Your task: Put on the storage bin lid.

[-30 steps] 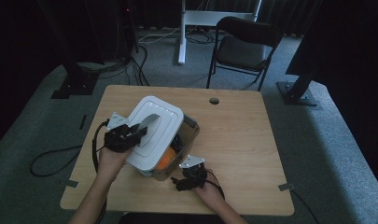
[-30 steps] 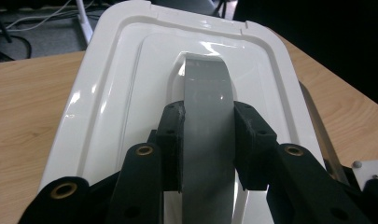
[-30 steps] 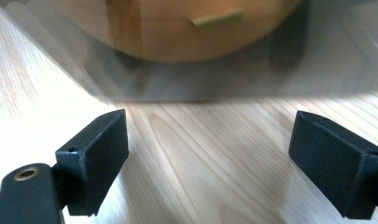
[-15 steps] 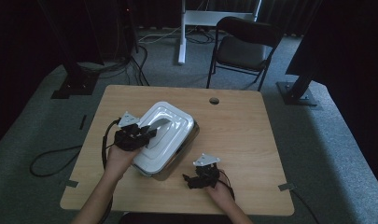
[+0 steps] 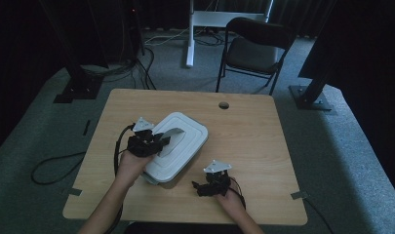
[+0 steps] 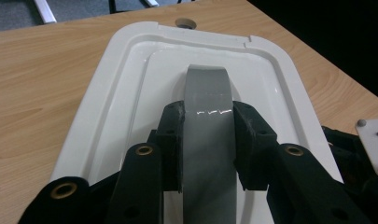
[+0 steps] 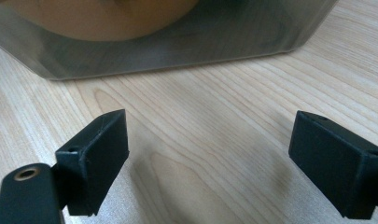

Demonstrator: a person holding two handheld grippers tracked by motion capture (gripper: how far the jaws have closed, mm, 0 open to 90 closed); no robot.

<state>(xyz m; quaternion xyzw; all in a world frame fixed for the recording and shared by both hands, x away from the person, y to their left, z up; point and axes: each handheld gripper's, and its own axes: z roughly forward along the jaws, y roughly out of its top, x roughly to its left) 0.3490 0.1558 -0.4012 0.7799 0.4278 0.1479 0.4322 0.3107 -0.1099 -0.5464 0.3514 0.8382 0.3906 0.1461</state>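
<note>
A white rectangular lid (image 5: 183, 139) with a grey arched handle (image 6: 207, 93) lies flat on a container in the middle of the wooden table (image 5: 263, 136). My left gripper (image 5: 162, 142) reaches in from the lid's left side, and its pads press on both sides of the handle (image 5: 171, 132). In the left gripper view the white lid (image 6: 126, 93) spreads out beneath the jaws. My right gripper (image 5: 199, 185) rests low on the table near the container's front corner, open with bare wood between its fingers (image 7: 98, 149). The container's translucent wall (image 7: 186, 42) stands just ahead, with something orange (image 7: 107, 16) inside.
A round cable hole (image 5: 224, 105) sits near the table's far edge. A dark chair (image 5: 253, 48) and a white stand (image 5: 190, 34) are on the carpet beyond. A black cable (image 5: 53, 168) loops on the floor at left.
The lid, held tilted up over the orange contents a second ago, has come down flat on the container. The right gripper has shifted right, away from the container.
</note>
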